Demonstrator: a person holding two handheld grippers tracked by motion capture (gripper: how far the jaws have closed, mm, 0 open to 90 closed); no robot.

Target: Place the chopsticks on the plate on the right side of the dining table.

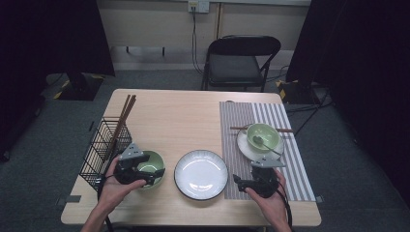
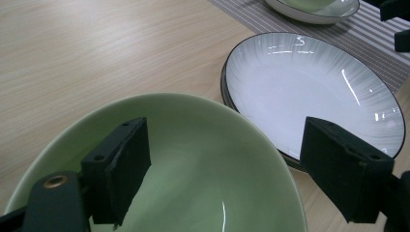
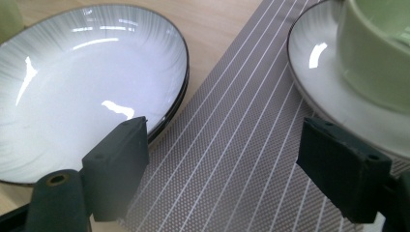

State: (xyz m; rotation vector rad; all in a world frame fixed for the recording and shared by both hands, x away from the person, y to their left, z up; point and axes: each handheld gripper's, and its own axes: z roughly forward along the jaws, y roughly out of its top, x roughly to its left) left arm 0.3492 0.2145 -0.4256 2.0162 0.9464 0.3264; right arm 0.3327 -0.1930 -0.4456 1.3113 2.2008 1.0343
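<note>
A pale green bowl point(image 1: 151, 162) point(image 2: 203, 183) sits on the wooden table at the front left. My left gripper point(image 1: 153, 174) point(image 2: 227, 150) is open over it, one jaw inside the bowl and the other beyond its rim, towards the white dark-rimmed plate point(image 1: 201, 175) point(image 2: 300, 82) point(image 3: 72, 82). My right gripper point(image 1: 251, 181) point(image 3: 222, 145) is open just above the striped placemat point(image 1: 241, 121) point(image 3: 232, 159), between the plate and a white saucer point(image 1: 244, 149) point(image 3: 319, 87). A second green bowl point(image 1: 263, 134) point(image 3: 377, 63) with a spoon point(image 1: 265, 144) stands on that saucer.
A black wire basket point(image 1: 104, 145) holding brown chopsticks point(image 1: 123, 121) stands at the table's left edge. Another pair of chopsticks point(image 1: 238, 128) lies on the placemat behind the saucer. A folding chair point(image 1: 239, 60) stands beyond the far edge.
</note>
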